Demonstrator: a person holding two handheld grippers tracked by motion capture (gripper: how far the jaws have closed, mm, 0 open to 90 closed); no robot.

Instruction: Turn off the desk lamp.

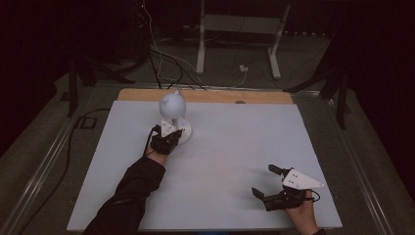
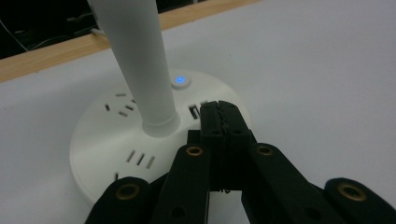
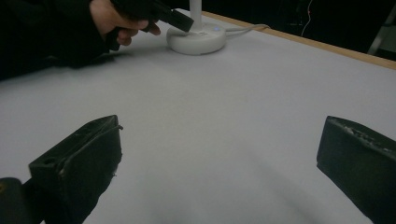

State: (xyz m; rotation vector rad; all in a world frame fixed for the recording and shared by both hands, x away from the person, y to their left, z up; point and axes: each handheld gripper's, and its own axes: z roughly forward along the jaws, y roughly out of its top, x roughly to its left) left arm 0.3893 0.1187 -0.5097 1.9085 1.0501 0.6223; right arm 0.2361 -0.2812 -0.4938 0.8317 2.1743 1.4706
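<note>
In the left gripper view, the left gripper has its two black jaws pressed flat together with nothing between them, their tips resting over the top of the lamp base, just right of the white stem that rises from the base's middle. A small blue-lit button glows on the base just beyond the jaw tips, and plug slots are cut into the base's top at the left. Whether the tips touch the base cannot be told.

In the high view this gripper sits a little left of centre, held by the person's left hand, whose dark sleeve runs down to the lower left edge. The lamp's rounded white head stands above it, in the upper middle of the pale table.

The right gripper lies at the lower right of the high view, well apart from the lamp, its jaws spread wide with bare table between them. In the right gripper view the two jaws stand at the lower left and lower right corners, and the lamp base shows at the upper middle with the other hand beside it.
</note>
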